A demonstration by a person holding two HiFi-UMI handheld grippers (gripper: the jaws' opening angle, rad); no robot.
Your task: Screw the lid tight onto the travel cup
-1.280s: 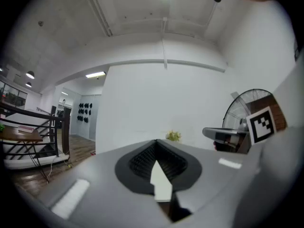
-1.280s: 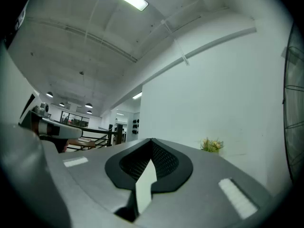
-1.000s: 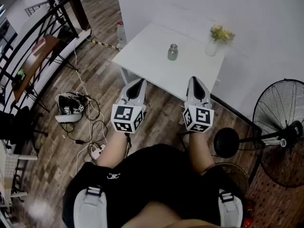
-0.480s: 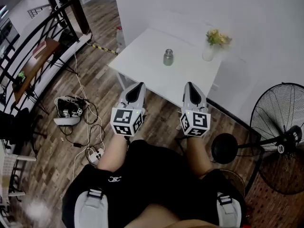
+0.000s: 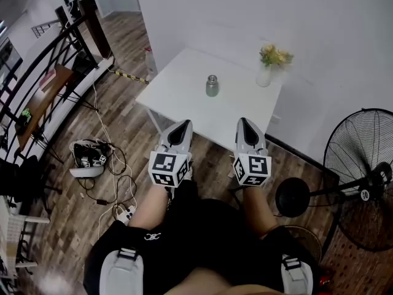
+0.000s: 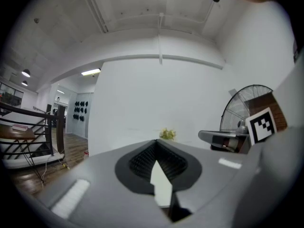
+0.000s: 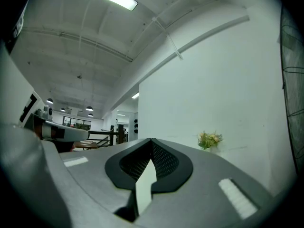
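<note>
Standing on the white table, toward its middle, the travel cup carries its lid on top and is well apart from both grippers. The left gripper and right gripper hang side by side by the table's near edge, each with jaws pressed together on nothing. A vase of yellow flowers sits at the table's far right; a fan stands right of it.
</note>
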